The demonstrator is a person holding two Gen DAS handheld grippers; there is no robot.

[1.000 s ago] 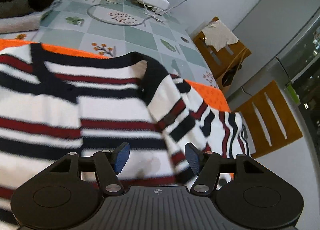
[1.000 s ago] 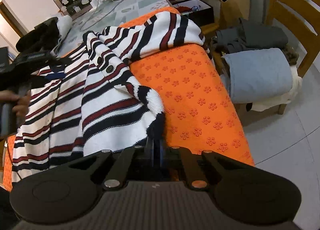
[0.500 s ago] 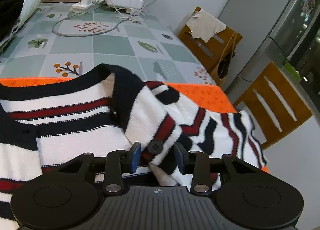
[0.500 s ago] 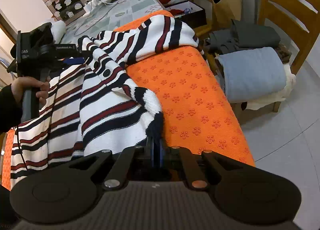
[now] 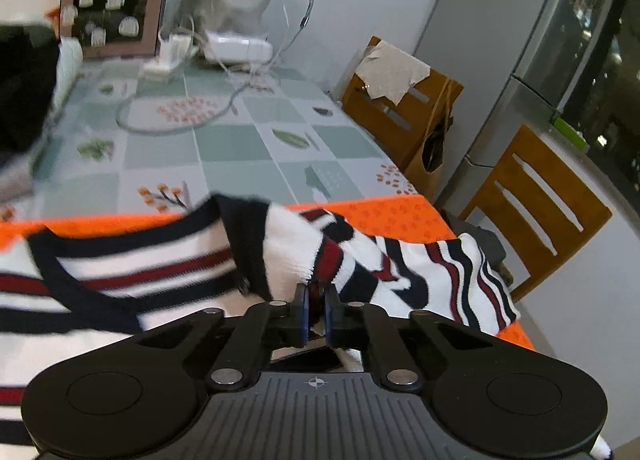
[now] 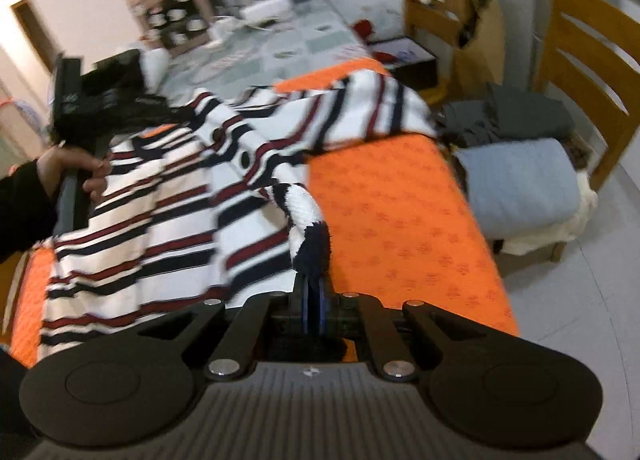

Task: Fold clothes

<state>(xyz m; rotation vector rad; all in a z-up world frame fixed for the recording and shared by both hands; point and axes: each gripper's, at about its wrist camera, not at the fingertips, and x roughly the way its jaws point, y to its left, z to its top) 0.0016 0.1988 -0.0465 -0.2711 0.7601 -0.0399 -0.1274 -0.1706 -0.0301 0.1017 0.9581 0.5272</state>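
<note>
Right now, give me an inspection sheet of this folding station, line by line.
Surface: orange mat with a flower print, laid over a tiled tablecloth.
Job's things: striped cardigan spread on the mat, one sleeve draped over the far edge.
Clutter: black garment at the table's left; framed picture against the wall.
Grippers: left hand-held gripper shut on the cardigan near its neckline; right hand-held gripper shut on its dark-edged hem.
Cables: grey cable looped on the tablecloth, by a white power strip.
Surroundings: wooden chairs; folded clothes stacked on one; fridge.
</note>
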